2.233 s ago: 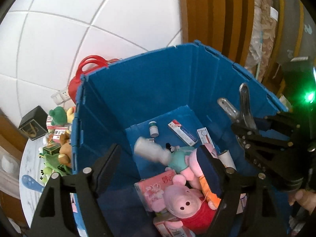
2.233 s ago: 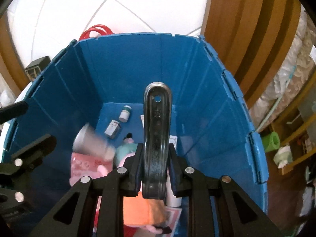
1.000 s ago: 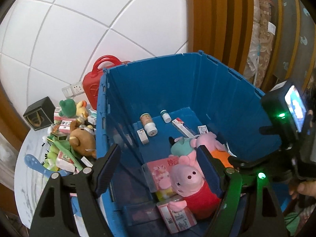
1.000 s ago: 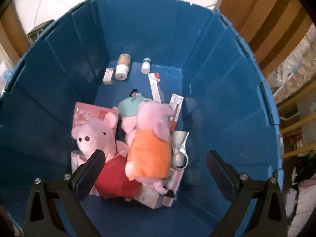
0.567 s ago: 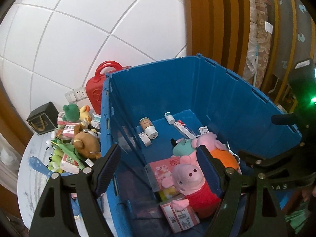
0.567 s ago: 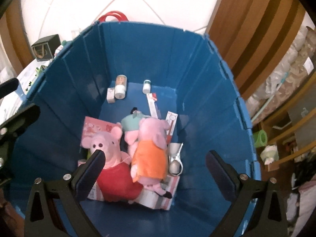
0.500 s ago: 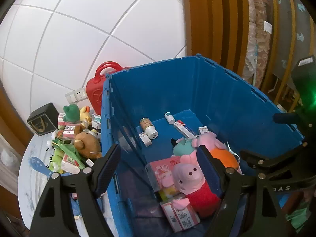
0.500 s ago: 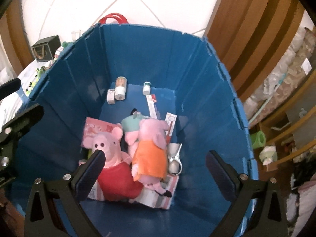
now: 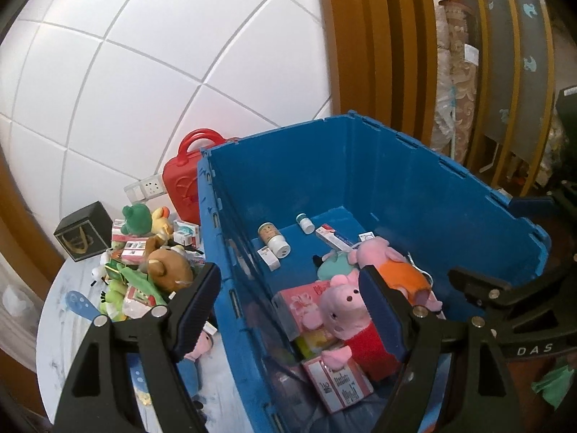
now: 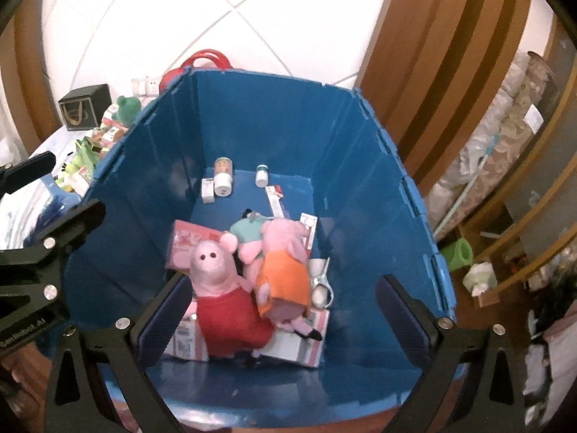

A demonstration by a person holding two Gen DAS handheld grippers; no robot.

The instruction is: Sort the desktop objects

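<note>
A deep blue crate (image 9: 450, 198) (image 10: 364, 166) holds a pink pig plush in red (image 9: 346, 306) (image 10: 223, 281), a pink pig plush in orange (image 10: 285, 259), a teal plush (image 10: 247, 231), pink boxes, small bottles (image 10: 223, 176) and a metal clip (image 10: 322, 281). My left gripper (image 9: 288, 299) is open and empty, held over the crate's left wall. My right gripper (image 10: 281, 306) is open and empty above the crate. A pile of plush toys and small boxes (image 9: 151, 263) lies on the white table left of the crate.
A red case (image 9: 180, 176) and a wall socket (image 9: 144, 186) stand behind the crate. A black box (image 9: 83, 231) sits at the table's back left. A blue spoon (image 9: 81, 303) lies on the table. Wooden panels and rolled fabric stand at the right.
The bottle from my left gripper and the metal clip from my right gripper dropped into the crate. Both grippers opened, rose and drew back from the crate.
</note>
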